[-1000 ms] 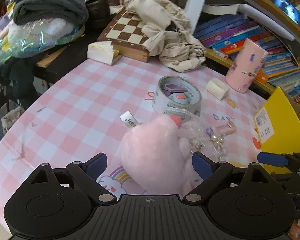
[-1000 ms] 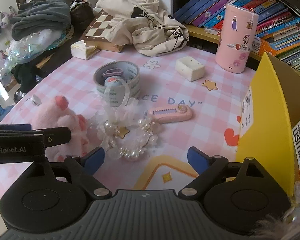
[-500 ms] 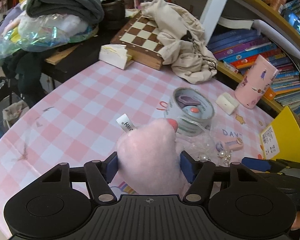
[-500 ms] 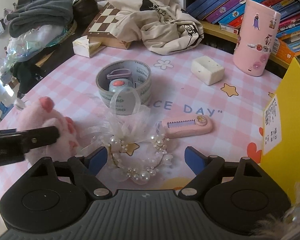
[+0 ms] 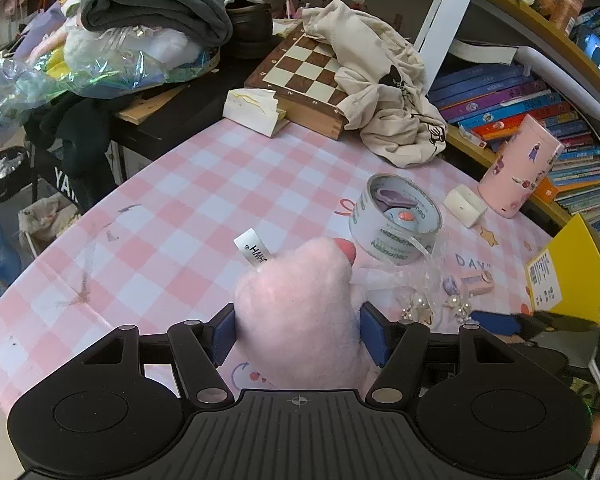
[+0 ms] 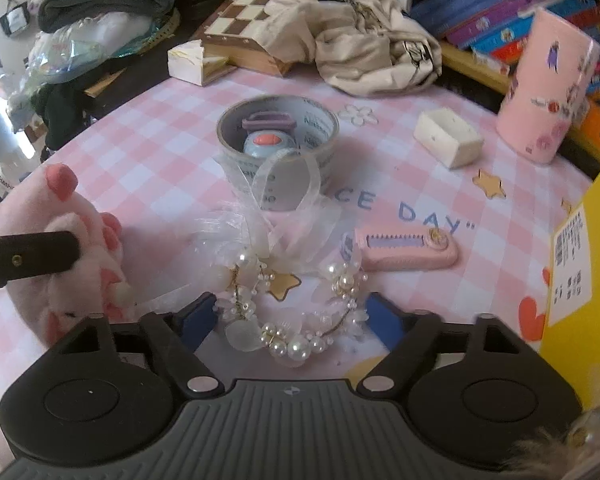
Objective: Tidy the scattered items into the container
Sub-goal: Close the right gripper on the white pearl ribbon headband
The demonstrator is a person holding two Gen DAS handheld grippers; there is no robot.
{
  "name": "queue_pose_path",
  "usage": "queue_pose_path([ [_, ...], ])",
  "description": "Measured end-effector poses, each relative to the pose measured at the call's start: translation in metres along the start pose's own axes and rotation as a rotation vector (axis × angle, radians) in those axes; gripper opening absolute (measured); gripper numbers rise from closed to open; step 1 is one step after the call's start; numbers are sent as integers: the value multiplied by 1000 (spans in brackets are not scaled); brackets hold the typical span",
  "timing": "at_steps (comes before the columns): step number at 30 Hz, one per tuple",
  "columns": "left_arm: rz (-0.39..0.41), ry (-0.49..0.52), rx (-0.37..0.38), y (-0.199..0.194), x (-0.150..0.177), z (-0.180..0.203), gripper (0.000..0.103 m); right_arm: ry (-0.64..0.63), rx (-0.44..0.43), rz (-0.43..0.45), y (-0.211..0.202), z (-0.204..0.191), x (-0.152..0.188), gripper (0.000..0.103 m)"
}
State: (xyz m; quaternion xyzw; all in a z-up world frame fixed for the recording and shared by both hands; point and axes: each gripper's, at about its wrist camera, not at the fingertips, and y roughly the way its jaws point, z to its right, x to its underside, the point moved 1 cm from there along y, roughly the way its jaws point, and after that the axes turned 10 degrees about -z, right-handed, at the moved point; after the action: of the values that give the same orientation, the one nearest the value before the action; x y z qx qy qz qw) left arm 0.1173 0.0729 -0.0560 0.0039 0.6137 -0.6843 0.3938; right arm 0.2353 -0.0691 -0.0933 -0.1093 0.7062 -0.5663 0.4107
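A: Which step is this?

B: The pick-up, I'd judge. The left gripper (image 5: pixel 298 330) has its blue pads pressed into both flanks of the pink plush toy (image 5: pixel 300 312), so it grips the toy low over the checked tablecloth (image 5: pixel 172 208). Next it should lift and carry toward the yellow container (image 5: pixel 568 272), which stands at about three o'clock in the left wrist view.

A: And the other hand?

B: The right gripper (image 6: pixel 290 318) is spread wide, holding nothing, with the pearl hair garland (image 6: pixel 292 312) lying between its fingers. A gentle squeeze would suit it.

A: Textures, biggest first?

B: The container looks like stiff, flat-walled card. The toy is soft, fuzzy and rounded, and it dents under the pads. The tape roll (image 6: pixel 278 140), at twelve o'clock from the garland, is a glossy ring. The garland is gauzy ribbon with hard round beads. The pink comb (image 6: pixel 404 250), at two o'clock, is smooth plastic.
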Motion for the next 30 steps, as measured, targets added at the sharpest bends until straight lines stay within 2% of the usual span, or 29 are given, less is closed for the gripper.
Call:
queue_pose_path([
  [4, 8, -7, -5, -6, 3, -3, 63, 0, -16, 8, -3, 1, 2, 69],
  [14, 35, -4, 10, -23, 13, -8, 63, 27, -30, 57, -33, -6, 13, 69],
  [30, 67, 45, 72, -58, 37, -22, 63, 105, 16, 88, -75, -30, 53, 70],
])
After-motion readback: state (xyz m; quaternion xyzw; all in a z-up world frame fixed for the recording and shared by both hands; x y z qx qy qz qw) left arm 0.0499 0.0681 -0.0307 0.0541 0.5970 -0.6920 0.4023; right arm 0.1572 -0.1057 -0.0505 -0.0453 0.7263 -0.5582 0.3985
